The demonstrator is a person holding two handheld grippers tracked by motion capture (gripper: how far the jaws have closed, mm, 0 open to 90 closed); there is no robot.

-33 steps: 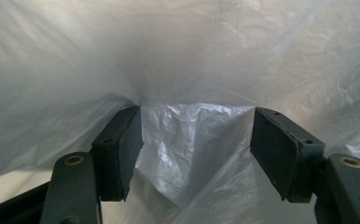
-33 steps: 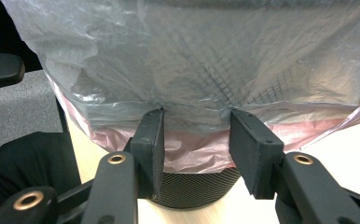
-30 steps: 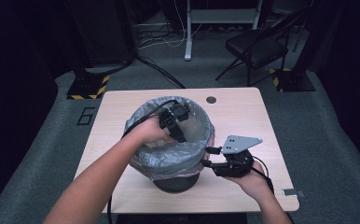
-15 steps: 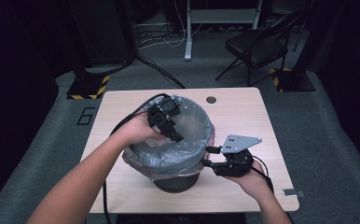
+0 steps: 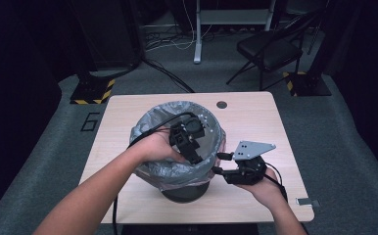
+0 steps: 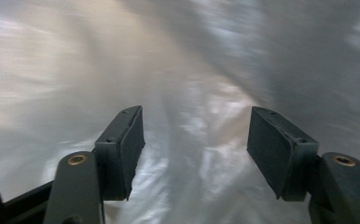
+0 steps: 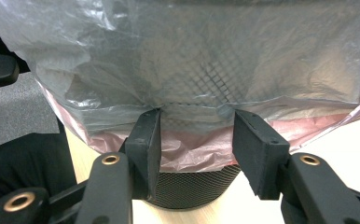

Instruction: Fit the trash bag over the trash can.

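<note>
The left hand-held gripper (image 5: pixel 189 139), jaws apart, is reaching inside the liner (image 5: pixel 153 122); the right hand-held gripper (image 5: pixel 220 163), also apart, is bracketing the bin's (image 5: pixel 184 192) right-side overhang, probably to steady it.

I see the bin (image 5: pixel 184 188) at the table's (image 5: pixel 255 117) lower centre, my left gripper (image 5: pixel 189 139) inside its liner (image 5: pixel 153 122), my right gripper (image 5: pixel 222 164) just right of it.

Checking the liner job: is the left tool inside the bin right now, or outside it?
Inside. From above, the left tool sits within the bag-lined bin; its own view shows open jaws facing grey plastic.
</note>
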